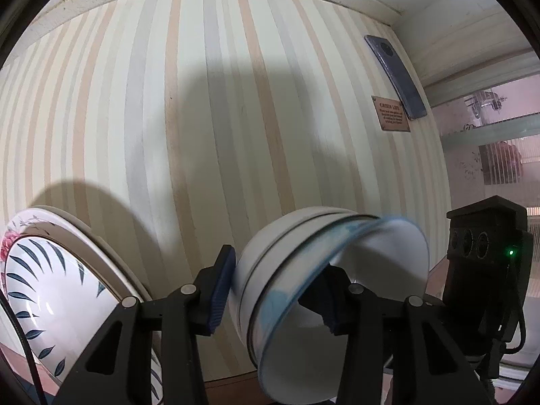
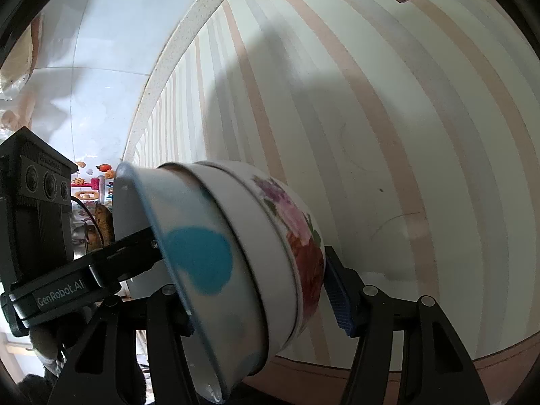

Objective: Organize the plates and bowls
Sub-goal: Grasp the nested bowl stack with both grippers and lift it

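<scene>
A nested stack of bowls (image 1: 287, 276) is held on its side between both grippers. The top bowl is white with a blue rim and blue blotches (image 2: 199, 260); the bottom one has pink and red flowers (image 2: 297, 233). My left gripper (image 1: 276, 287) is shut on the stack, one finger inside the blue-rimmed bowl, one on the outer wall. My right gripper (image 2: 260, 290) is shut on the same stack from the other side. A stack of plates with blue leaf print (image 1: 44, 287) stands at lower left in the left wrist view.
A striped beige wall (image 1: 219, 118) fills the background, with a brown plaque (image 1: 391, 113) and a phone (image 1: 398, 77) fixed on it. A window area (image 1: 496, 155) is at the right. The brown table edge (image 2: 489, 361) shows low down.
</scene>
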`<state>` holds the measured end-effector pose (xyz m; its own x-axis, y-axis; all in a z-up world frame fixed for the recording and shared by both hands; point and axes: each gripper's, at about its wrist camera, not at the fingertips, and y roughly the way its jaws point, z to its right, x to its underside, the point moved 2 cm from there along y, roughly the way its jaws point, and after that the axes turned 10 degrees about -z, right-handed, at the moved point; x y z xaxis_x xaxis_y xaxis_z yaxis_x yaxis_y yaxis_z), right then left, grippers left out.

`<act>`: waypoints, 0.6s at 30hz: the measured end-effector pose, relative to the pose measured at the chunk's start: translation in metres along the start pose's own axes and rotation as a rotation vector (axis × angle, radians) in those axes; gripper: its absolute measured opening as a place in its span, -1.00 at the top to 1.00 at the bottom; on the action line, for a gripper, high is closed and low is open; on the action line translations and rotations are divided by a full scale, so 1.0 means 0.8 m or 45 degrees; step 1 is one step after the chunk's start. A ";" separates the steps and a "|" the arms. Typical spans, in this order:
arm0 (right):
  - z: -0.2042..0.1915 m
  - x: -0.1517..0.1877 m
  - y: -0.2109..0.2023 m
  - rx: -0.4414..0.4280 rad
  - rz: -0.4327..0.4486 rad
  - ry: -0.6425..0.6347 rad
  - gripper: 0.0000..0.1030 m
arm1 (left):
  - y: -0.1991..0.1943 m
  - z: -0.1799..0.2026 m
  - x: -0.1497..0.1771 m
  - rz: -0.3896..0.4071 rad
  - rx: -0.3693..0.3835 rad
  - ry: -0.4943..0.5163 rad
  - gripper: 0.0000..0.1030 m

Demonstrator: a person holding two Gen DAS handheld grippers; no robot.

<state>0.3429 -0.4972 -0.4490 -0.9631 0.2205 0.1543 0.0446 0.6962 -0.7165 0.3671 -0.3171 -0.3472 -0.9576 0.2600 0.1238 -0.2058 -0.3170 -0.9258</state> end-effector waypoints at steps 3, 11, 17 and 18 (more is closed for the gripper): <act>-0.006 -0.001 0.000 0.003 -0.010 0.001 -0.22 | -0.005 -0.005 0.001 -0.003 0.009 -0.021 0.20; -0.039 0.002 0.000 0.017 -0.051 -0.030 -0.22 | -0.034 -0.023 0.014 0.028 0.023 -0.071 0.20; -0.087 0.002 0.005 0.023 -0.097 -0.105 -0.22 | -0.066 -0.053 0.026 0.084 0.041 -0.137 0.19; -0.097 0.004 0.006 0.027 -0.106 -0.125 -0.22 | -0.071 -0.059 0.029 0.094 0.044 -0.150 0.19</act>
<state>0.3609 -0.4401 -0.3988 -0.9846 0.0942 0.1473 -0.0410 0.6946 -0.7182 0.3663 -0.2501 -0.3090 -0.9871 0.1262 0.0988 -0.1387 -0.3634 -0.9212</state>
